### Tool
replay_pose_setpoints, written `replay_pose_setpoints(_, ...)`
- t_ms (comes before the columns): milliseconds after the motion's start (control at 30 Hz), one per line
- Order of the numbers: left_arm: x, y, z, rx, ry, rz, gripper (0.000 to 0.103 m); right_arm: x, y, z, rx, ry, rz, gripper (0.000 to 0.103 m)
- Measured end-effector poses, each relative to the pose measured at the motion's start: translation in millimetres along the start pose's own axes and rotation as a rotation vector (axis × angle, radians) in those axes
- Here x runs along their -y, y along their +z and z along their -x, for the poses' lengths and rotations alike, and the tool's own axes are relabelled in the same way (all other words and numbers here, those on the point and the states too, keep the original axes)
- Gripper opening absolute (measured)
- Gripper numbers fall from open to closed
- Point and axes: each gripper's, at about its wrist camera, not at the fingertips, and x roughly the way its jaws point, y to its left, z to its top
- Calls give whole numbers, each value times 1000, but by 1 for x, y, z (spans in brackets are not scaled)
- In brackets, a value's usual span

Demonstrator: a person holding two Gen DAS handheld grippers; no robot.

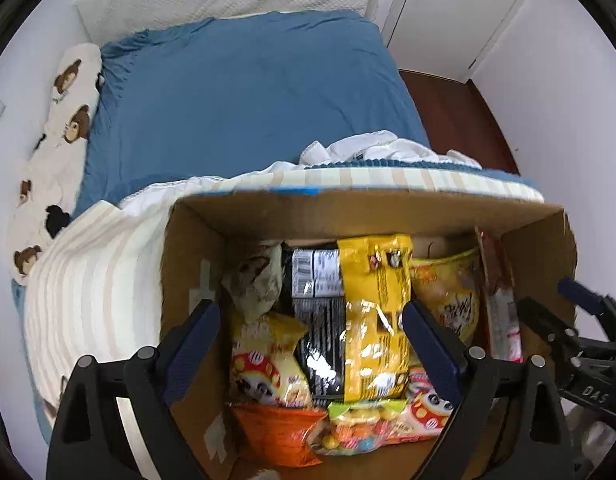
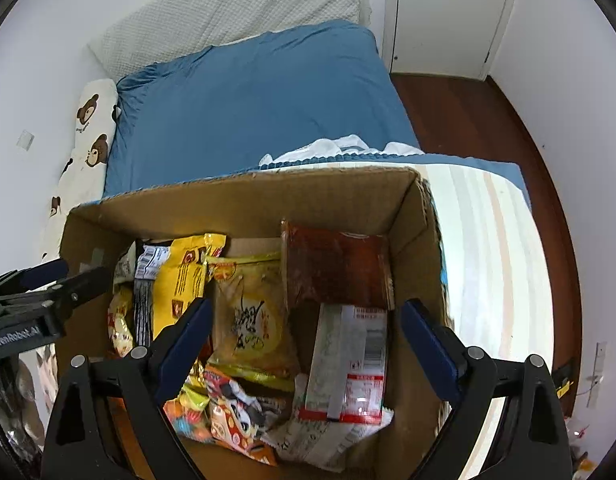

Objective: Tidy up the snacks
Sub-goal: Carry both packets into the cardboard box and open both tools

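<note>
Two claws are hanging over an open cardboard box (image 1: 268, 216) that is sitting on a striped blanket (image 1: 88, 288) at the foot of a blue bed (image 1: 248, 92). The left claw (image 1: 312, 344) is standing wide and empty above the left half of the box; the right claw (image 2: 306, 340) is likewise spread wide, gripping nothing, above the right half.

The snacks are lying packed inside the box: a tall yellow bag (image 1: 374, 316) leaning upright in the middle, a black pack (image 1: 316, 320) just beside it, an orange bag (image 1: 280, 432) at the near edge, a round-printed yellow pouch (image 2: 252, 312) and a brown packet (image 2: 336, 268) against the far right wall, with a red-and-white packet (image 2: 352, 364) resting below it.

Risks, as I am judging them: the packs are overlapping and glossy, so a claw coming down may be pinching two wrappers together or slipping off the film. Squeezing hard may be crushing what is inside. The box is resting on soft bedding, so pushing on its wall may be tipping it.
</note>
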Motion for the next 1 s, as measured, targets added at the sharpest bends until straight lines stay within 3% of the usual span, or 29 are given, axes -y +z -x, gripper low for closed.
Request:
replay_pose_setpoints(233, 7, -48, 38, 127, -5, 19, 94, -2, -39, 22, 49, -6, 9, 97)
replay_pose_setpoints(433, 14, -87, 81, 260, 4, 24, 94, -6, -78, 56, 143, -28, 24, 97)
replay_pose_setpoints(733, 23, -140, 139, 388, 10, 2, 94, -7, -126, 117, 253, -30, 17, 97)
replay_pose_setpoints(1000, 24, -184, 174, 440, 5, 1, 94, -19, -168, 168, 337, -43, 57, 97)
